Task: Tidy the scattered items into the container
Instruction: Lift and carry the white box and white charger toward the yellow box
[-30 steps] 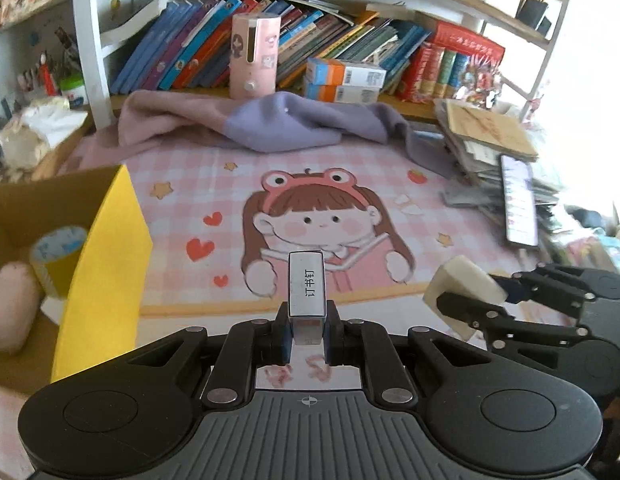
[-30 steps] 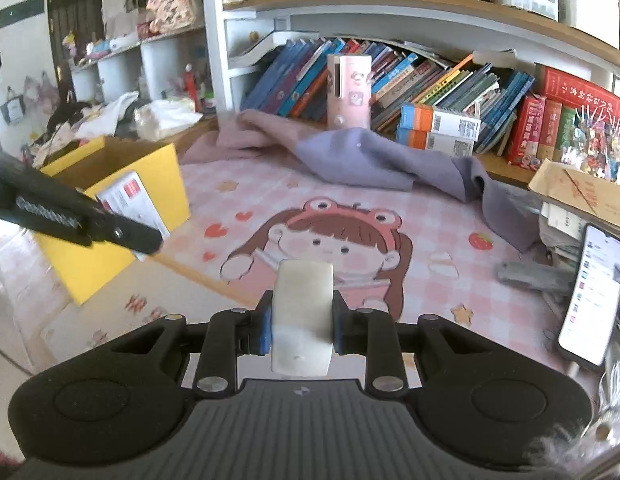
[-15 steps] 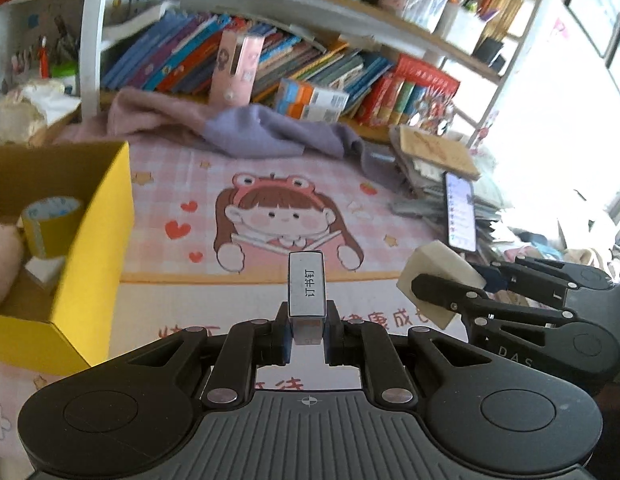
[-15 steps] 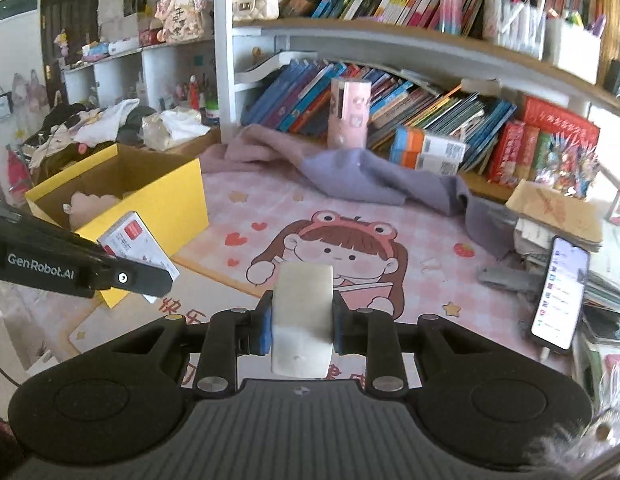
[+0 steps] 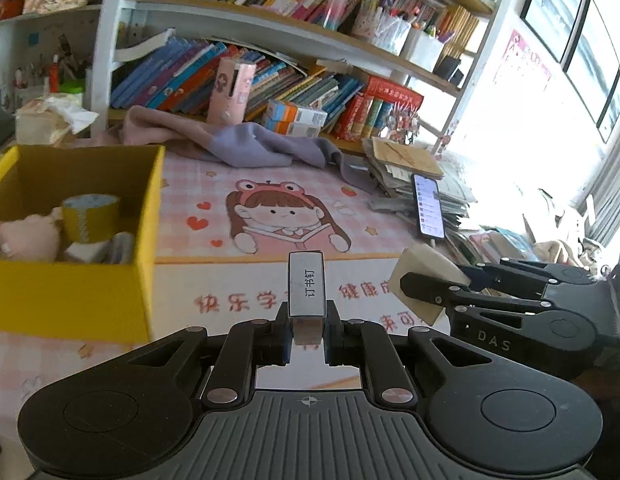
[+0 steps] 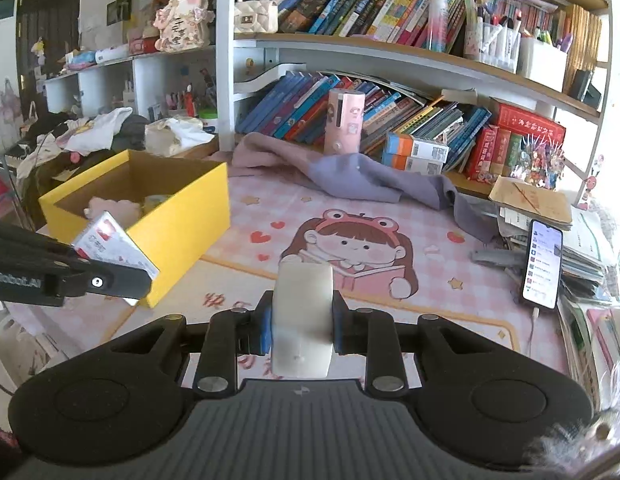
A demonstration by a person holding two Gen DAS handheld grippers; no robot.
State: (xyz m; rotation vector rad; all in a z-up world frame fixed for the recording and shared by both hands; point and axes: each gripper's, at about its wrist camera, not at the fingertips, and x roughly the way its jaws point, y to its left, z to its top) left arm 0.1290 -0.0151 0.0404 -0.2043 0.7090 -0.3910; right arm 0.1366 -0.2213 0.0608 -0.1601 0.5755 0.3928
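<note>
1. Container = yellow box point(image 5: 74, 304), open top, sits on pink cartoon desk mat point(image 5: 270, 184), left side in both views.
2. Already in the box: tape roll point(image 5: 90, 216), pink plush point(image 5: 28, 236), plus a couple of small whitish bits next to them, can't ID. So part of the tidy looks done.
3. Left gripper point(image 5: 306, 344): jaws closed tight on staple box point(image 5: 306, 290), a narrow silver box w/ printed label, sticking out fwd from the pads. Held in air over the mat's front edge, just right of the yellow box, not over the opening yet.
4. Right gripper point(image 6: 302, 320): jaws clamped on white eraser point(image 6: 302, 316), a chunky whitish block, blue pads pressing both sides. Held in air over mat centre, well apart from the box.
5. Cross-check: the right wrist view shows the left tool w/ the staple box by the yellow box's front wall; the left wrist view shows the right tool w/ the pale block off to the right.
6. Mat itself: no loose small items visible on the open part. Purple cloth point(image 6: 349, 176), phone point(image 6: 543, 264), paper stacks at the edges; prob. not targets, can't be sure.
7. Left to do (judgement): carry both items over the opening, release each inside. Looks like the last two, so task near the end, maybe 80% through.
</note>
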